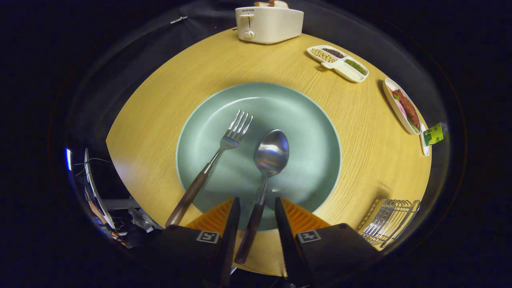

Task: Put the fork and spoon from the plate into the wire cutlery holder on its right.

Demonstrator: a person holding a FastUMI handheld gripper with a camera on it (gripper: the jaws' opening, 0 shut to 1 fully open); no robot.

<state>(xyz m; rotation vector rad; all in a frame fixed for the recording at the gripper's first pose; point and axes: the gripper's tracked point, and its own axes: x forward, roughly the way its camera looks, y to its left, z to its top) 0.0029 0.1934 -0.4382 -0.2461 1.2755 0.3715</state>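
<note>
Gripper view, 1 frame. Gripper (pixel 257 210) over near edge of plate (pixel 320 120), fingers spread apart, not pressing on anything. Spoon (pixel 265 172) handle runs down betw. the 2 fingers, gap showing on each side; bowl lies ahead of them on the plate. Fork (pixel 214 160) lies on same plate, left of spoon, tines pointing away, handle end hanging past plate rim beside the left finger. Wire cutlery holder (pixel 390 222) stands on table (pixel 160 100) to right of plate, just beyond the right finger, apart from plate.

Step in hand (judged): lining up on spoon handle for pickup; nothing lifted yet, task at its start. Next move calls for: closing squarely on the thin handle w/o it sliding, lift, swing right, tip handle or bowl down into holder. Fork to follow.

Count:
- plate: 1
- fork: 1
- spoon: 1
- wire holder: 1
- toaster (pixel 269 23), far side of table: 1, bread in slots
- divided dish w/ beans (pixel 338 63): 1, 3 sections seen
- oval dish w/ food (pixel 402 106), far right: 1
- small green carton (pixel 435 134) by it: 1
</note>
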